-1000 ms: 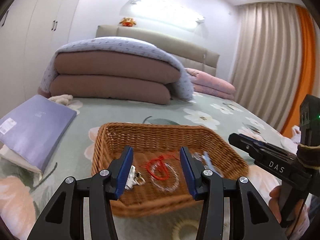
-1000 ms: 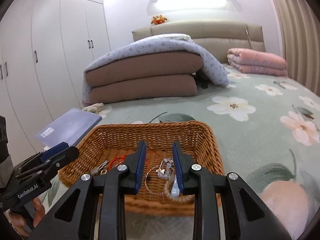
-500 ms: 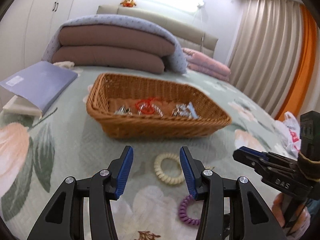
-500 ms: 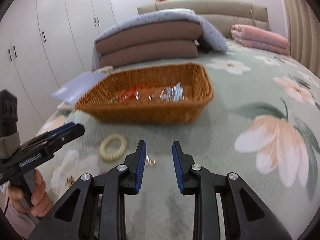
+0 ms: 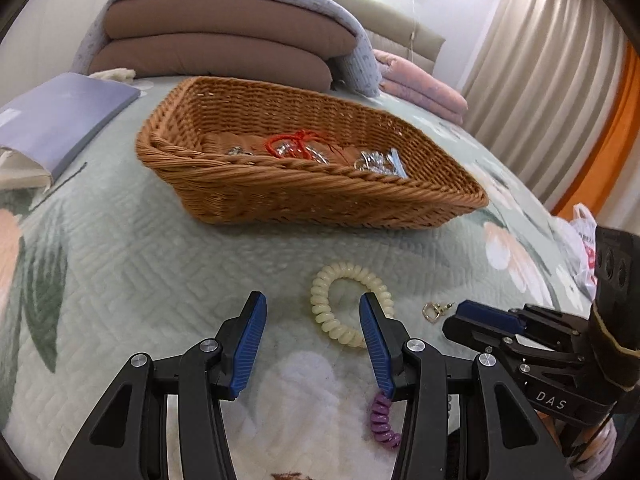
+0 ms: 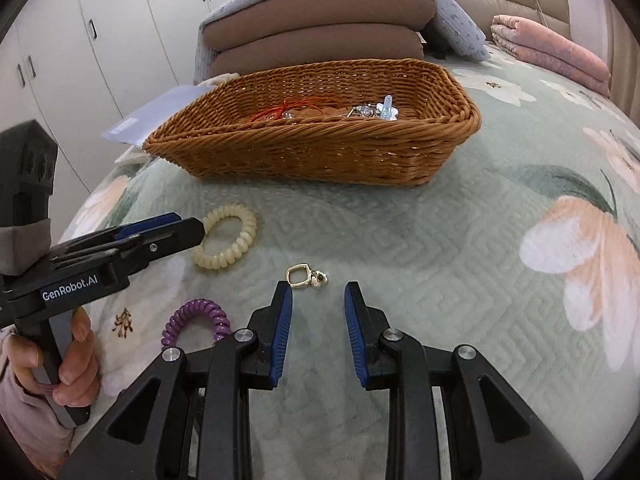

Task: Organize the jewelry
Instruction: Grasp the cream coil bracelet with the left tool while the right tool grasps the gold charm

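Note:
A wicker basket [image 5: 304,196] [image 6: 320,156] on the floral bedspread holds a red cord bracelet [image 5: 294,144], silver pieces and a small blue item [image 6: 387,107]. In front of it lie a cream spiral hair tie [image 5: 348,304] [image 6: 226,242], a purple spiral hair tie [image 5: 384,420] [image 6: 196,318] and a small gold charm [image 5: 436,310] [image 6: 306,276]. My left gripper [image 5: 312,320] hangs open just above the bedspread, its right finger over the cream tie's edge. My right gripper [image 6: 318,300] is open with nothing between its fingers, the gold charm just beyond its tips.
A lilac folder [image 5: 60,120] lies left of the basket. Folded brown and blue quilts [image 5: 224,36] and pink bedding [image 6: 552,52] are stacked behind it. White wardrobes [image 6: 100,40] stand to the left, curtains [image 5: 540,72] to the right. A plastic bag [image 5: 580,240] lies at the bed's right side.
Both grippers have dropped and tipped downward, from over the basket to the bedspread in front of it. The hair ties and gold charm have come into view. Neither opening has changed.

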{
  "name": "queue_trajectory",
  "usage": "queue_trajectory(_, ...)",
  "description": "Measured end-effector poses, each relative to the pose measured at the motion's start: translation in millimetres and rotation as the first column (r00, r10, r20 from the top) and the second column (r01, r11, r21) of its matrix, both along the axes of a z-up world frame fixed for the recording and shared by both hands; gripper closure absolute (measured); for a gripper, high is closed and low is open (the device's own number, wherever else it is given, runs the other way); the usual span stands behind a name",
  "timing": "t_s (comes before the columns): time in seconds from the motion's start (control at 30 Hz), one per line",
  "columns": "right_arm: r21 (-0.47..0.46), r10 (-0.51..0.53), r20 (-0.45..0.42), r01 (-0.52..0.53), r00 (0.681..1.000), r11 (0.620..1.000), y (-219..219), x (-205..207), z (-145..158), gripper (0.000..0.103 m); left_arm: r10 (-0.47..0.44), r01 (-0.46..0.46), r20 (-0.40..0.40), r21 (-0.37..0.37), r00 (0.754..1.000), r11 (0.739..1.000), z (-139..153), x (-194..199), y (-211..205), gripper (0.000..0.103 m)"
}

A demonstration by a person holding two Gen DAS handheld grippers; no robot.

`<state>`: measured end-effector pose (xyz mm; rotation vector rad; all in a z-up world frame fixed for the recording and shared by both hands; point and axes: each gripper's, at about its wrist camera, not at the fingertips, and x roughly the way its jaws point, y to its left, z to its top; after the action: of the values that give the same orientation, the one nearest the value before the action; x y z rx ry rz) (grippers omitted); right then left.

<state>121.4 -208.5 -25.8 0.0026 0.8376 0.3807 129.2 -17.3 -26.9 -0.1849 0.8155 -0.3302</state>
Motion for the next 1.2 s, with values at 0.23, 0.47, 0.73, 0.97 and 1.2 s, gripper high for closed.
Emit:
queue_trajectory(0.23,-0.032,0.009,-0.006,-0.009,1.000,0.999,7,8,-2,0.074,-0.006,0.006,-0.015,0.038,1.000,0.999,-2,8,-8,0.054)
queue_trajectory(0.47,-0.042,0.016,-0.005,-0.016,1.000,0.999,13,13,-2,0.074,-0.012,0.012,-0.014,0.061,1.000,0.998,-2,10,-13,0.062)
queue_trajectory(0.73,-0.060,0.016,0.007,-0.015,1.000,0.998,17,11,-3,0.073,-0.015,0.016,-0.010,0.099,1.000,0.995,-2,10,-19,0.062)
queue_trajectory(0.97,-0.070,0.013,0.018,-0.012,1.000,0.998,18,9,-2,0.079,-0.015,0.015,-0.007,0.104,1.000,0.994,-2,9,-21,0.063)
queue_trajectory(1.2,-0.061,0.004,0.029,-0.002,1.000,0.998,17,8,-2,0.089,-0.008,0.009,-0.003,0.103,1.000,0.995,-2,9,-19,0.084)
